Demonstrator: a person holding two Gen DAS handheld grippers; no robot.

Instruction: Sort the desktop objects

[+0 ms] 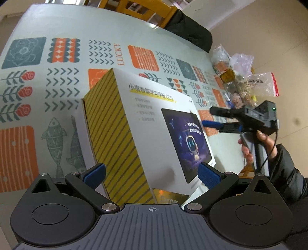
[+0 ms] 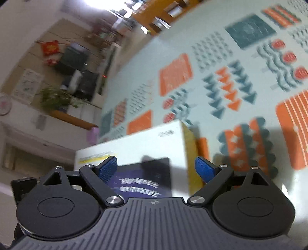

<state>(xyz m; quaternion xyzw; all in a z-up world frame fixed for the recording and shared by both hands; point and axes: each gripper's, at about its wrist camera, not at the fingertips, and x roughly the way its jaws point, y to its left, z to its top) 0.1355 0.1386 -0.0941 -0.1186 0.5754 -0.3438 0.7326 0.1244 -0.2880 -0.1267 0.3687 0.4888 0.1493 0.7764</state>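
A white tablet box (image 1: 154, 123) with a yellow striped side and a tablet picture on its face stands tilted on the patterned tablecloth (image 1: 63, 57). My left gripper (image 1: 152, 175) is open, its blue pads on either side of the box's near edge; whether they touch it I cannot tell. My right gripper (image 1: 207, 117) is at the box's right edge in the left wrist view, with its jaws apart. In the blurred right wrist view the box (image 2: 146, 146) lies just beyond the open right gripper (image 2: 156, 169).
Several clear plastic bags of snacks (image 1: 240, 80) lie at the table's far right edge. A wooden chair (image 1: 138, 9) with a dark garment stands behind the table. The patterned cloth (image 2: 231, 77) stretches beyond the box. Shelves and a plant (image 2: 55, 98) lie off the table's left.
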